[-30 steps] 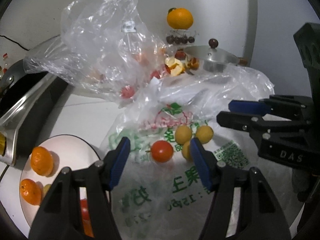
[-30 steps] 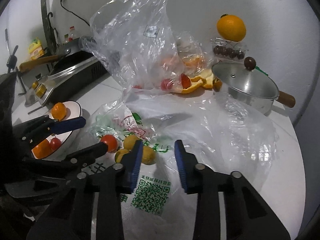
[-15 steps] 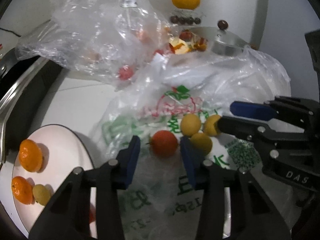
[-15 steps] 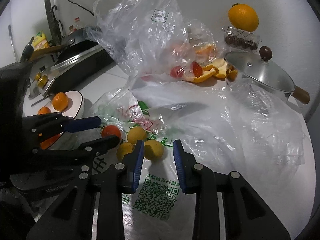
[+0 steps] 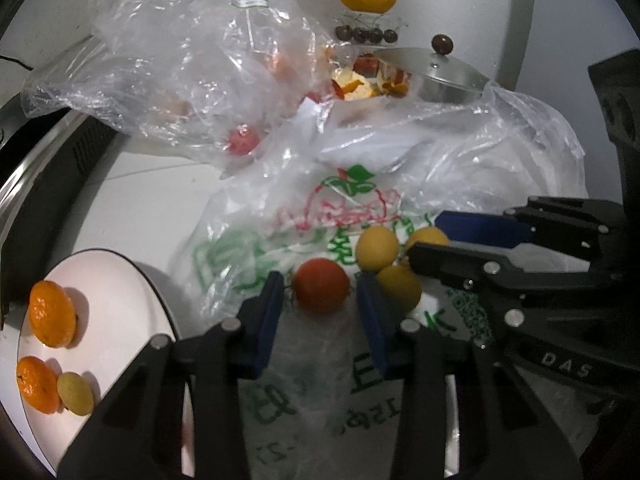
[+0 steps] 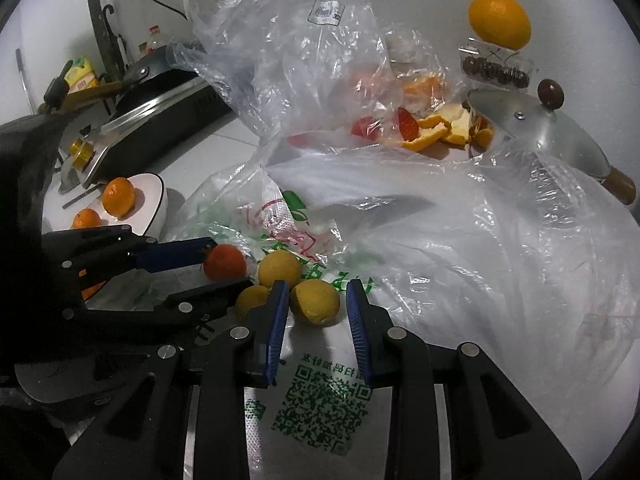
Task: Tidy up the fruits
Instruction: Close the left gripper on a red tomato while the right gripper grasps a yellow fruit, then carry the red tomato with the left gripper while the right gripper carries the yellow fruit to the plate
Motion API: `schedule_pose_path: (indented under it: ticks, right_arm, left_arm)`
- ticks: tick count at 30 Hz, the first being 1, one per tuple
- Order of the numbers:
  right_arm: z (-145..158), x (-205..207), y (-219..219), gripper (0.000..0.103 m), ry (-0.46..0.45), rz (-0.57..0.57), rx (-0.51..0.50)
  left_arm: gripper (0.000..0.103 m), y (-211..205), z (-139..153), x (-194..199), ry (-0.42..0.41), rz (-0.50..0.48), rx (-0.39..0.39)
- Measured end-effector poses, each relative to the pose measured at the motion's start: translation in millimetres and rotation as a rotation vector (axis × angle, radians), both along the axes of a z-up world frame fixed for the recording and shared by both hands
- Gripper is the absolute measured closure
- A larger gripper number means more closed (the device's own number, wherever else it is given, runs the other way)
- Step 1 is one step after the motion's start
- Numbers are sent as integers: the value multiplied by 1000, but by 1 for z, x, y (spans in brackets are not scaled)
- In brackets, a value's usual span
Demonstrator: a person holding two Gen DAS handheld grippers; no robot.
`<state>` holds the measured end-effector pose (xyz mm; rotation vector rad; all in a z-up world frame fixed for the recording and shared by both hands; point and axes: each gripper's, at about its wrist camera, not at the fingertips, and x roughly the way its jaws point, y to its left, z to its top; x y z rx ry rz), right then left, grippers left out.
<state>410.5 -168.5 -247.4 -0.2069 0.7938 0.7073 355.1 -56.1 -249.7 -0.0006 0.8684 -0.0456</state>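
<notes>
Left tongs point(image 5: 320, 300): jaws, just closing, flank the red tomato point(image 5: 322, 284), pads near but seemingly not yet pressing. Right tongs point(image 6: 316, 304): narrowed astride a yellow fruit point(image 6: 316, 300), contact unclear. Printed bag point(image 5: 320, 216): landmark; both fruits lie on it. White plate point(image 5: 120, 280): left of the bag, holding oranges. Step: grasping. Next: clamp gently, lift, carry to plate. Earlier, left jaws stood wider, tomato farther ahead.

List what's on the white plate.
White plate holds two oranges and a small yellow-green fruit; the left gripper's body hides the plate's near part.
</notes>
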Motion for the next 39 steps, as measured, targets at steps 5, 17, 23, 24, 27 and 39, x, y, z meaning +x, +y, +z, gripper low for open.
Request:
schedule_pose_path:
  ticks: [5,17,23,24,27,39]
  right_arm:
    - [-3,2,2,75,24,5,-4]
    - [12,-18,-5,75,-24,-29,-11]
    - [23,-27,-9,75,-49,-40,-15]
    - [24,-29,-9,75,-54,-41,-13]
    - [31,-36,-10,75,-67,-44,-9]
    - [52,-69,-12,75,-115,-46,-9]
  left_arm:
    - [74,2,1,-2,-6,-14,-14]
    - [74,3,11,-20,-35,-50,-59]
    - [74,2,25,-31,-62,-58,-70]
    - [74,1,27,-33,-66,-60,-69]
    - [74,1,35,-39,-81,-65,-70]
    - [74,2,61,-71,-143,-73,-71]
